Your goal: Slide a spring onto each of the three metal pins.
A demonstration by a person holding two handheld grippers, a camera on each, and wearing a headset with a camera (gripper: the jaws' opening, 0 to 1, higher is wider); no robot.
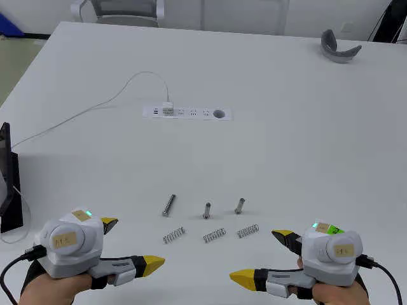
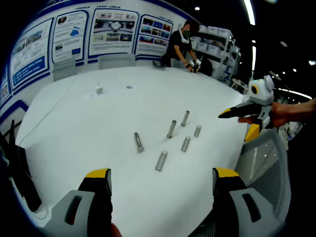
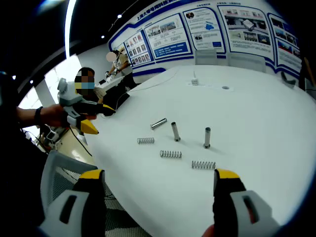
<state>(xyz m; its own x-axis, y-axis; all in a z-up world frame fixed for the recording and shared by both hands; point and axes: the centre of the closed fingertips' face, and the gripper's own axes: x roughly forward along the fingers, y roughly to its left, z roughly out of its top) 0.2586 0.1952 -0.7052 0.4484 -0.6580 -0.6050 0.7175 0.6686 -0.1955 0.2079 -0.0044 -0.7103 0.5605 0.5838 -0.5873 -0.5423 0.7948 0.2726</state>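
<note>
The left hand-held gripper and the right hand-held gripper sit low at the near edge of the white tabletop, both with yellow-tipped jaws spread wide, gripping nothing and touching nothing. Between them, slightly farther out, three small coiled metal springs lie in a row. Just beyond stand the short metal pins: the left pin lies on its side, while the middle pin and right pin are upright.
</note>
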